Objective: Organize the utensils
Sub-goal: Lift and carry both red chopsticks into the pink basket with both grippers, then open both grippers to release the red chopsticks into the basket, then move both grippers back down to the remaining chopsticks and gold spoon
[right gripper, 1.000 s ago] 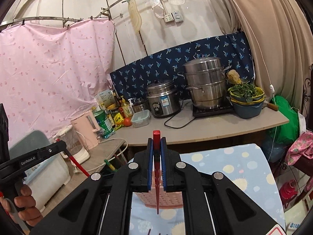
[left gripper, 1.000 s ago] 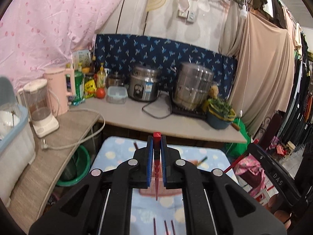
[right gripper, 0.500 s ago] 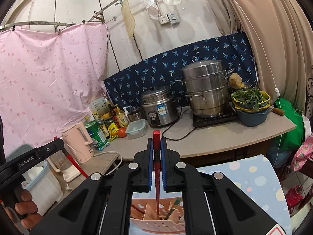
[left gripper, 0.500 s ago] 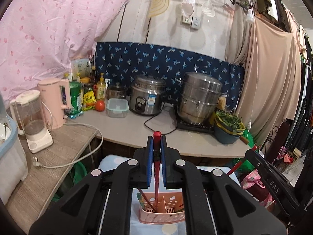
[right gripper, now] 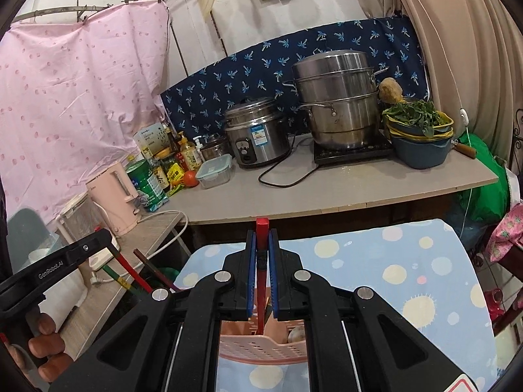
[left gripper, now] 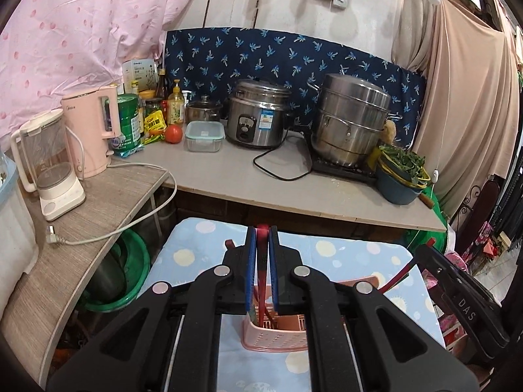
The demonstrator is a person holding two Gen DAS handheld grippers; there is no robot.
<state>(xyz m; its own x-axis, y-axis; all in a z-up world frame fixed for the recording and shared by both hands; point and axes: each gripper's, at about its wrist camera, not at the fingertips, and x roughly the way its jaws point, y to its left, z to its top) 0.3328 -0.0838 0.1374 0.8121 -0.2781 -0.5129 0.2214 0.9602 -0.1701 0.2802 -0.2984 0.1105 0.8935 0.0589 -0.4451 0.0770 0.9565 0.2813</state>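
**Red chopsticks poised over the pink basket**

Red is what I see pinched in both sets of fingers: the left gripper (left gripper: 262, 261) is clamped nearly shut on a red chopstick (left gripper: 261, 281), and the right gripper (right gripper: 261, 261) is closed just as tightly on a second red chopstick (right gripper: 261, 294). Each stick hangs tip-down into the pink utensil basket (left gripper: 278, 339), which stands on the spotted blue cloth (left gripper: 343, 251) of the low table in front of the grey counter (left gripper: 248, 176). A few other sticks already lean inside it (I cannot tell which compartment).

I judge this the drop-off step. Next I should let the tips settle into the basket, then ease both sets of fingers apart so the sticks fall upright without striking the rim.

Against a second ago, both hands have sunk and moved forward: the basket, then mostly hidden behind the fingers, now sits directly beneath each stick, and the counter has dropped lower in view.
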